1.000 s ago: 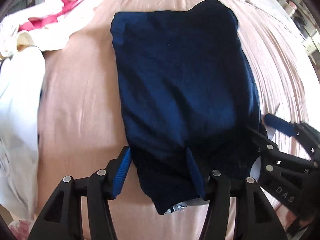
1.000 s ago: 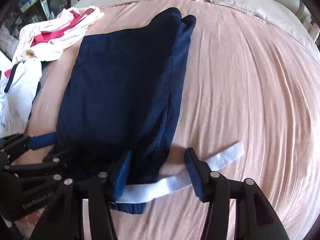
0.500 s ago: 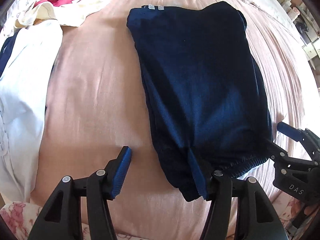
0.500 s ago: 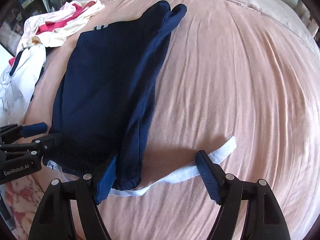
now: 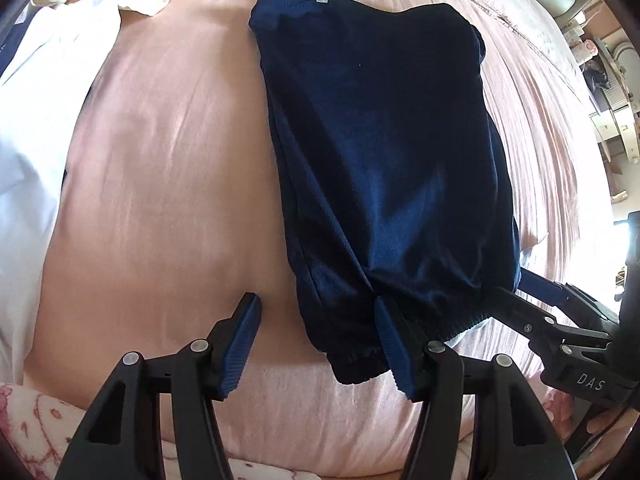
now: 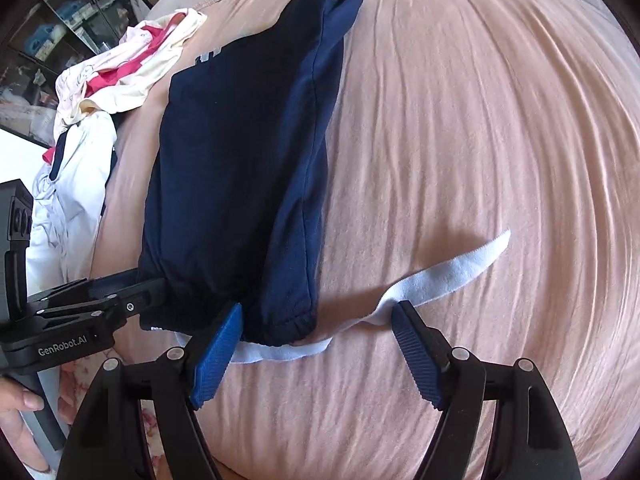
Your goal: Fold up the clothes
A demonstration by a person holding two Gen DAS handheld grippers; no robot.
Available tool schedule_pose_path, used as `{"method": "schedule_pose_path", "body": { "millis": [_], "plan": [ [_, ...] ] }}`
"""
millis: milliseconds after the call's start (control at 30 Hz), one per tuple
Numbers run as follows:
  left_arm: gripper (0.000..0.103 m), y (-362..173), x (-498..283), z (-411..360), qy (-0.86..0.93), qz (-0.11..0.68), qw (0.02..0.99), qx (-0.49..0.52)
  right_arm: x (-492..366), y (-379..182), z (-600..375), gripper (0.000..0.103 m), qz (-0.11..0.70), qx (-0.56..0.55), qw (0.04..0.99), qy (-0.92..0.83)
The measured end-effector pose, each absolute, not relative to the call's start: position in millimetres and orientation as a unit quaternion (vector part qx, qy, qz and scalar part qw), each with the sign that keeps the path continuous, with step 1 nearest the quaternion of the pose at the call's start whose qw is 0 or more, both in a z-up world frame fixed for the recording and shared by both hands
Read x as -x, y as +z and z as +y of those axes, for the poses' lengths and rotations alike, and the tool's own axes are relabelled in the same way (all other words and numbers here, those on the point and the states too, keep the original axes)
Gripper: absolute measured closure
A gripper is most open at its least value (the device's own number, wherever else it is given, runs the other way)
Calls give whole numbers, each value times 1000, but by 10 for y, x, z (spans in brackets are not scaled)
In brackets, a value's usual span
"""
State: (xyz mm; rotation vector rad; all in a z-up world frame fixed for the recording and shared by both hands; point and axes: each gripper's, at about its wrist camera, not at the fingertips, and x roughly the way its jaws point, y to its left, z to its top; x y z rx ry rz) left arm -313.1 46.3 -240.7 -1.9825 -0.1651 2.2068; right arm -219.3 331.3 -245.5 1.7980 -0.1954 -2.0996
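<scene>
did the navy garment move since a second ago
Yes: the navy garment has slid toward the grippers, away from the pillows; its far end sits nearer along the pink bedspread.

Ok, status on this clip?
Both tools open: left, right, each straddling the near hem. Navy garment folded lengthwise on bed. White strap trails loose beside right tool.

The navy garment (image 6: pixel 240 168) is covering part of the white strap (image 6: pixel 440 276), hiding where the strap is ending beneath its near hem. Left of the navy garment, the white clothing (image 5: pixel 36 152) is running off the picture's edge. Beyond the navy garment's far left corner, the cream and pink clothes (image 6: pixel 128 68) are bunching too tightly to identify.
</scene>
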Motion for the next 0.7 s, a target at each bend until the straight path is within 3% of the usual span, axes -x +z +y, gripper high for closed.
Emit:
{"method": "schedule_pose_path", "body": {
  "millis": [33,67,100,133,233,400,533,600,667,700],
  "plan": [
    [47,-2404,3134,482,745,-55,86,660,2185,-2451,3303,44,-69,-634,186,-748],
    [65,-2392,3131,511,749,-56,96,654,2172,-2436,3285,67,-63,-629,189,-751],
    [85,-2384,3130,546,747,-63,116,652,2154,-2414,3263,79,-60,-625,201,-752],
    [93,-2365,3127,574,746,-66,127,650,2132,-2393,3251,89,-57,-622,211,-752],
    [93,-2269,3130,598,753,-66,139,639,2030,-2332,3294,89,-56,-617,218,-754],
    [93,-2156,3105,560,747,-94,158,639,1806,-2259,3617,90,-133,-624,228,-735],
    [91,-2222,3076,586,732,-90,159,657,1585,-2209,3594,89,-123,-638,233,-724],
    [90,-2331,3111,531,709,-107,149,681,1768,-2283,3029,86,-98,-654,218,-718],
    [87,-2349,3204,403,699,-134,129,691,1849,-2324,2859,68,-97,-663,200,-714],
    [86,-2290,3261,335,708,-136,119,683,1863,-2336,2882,67,-104,-666,190,-714]
  ]
}}
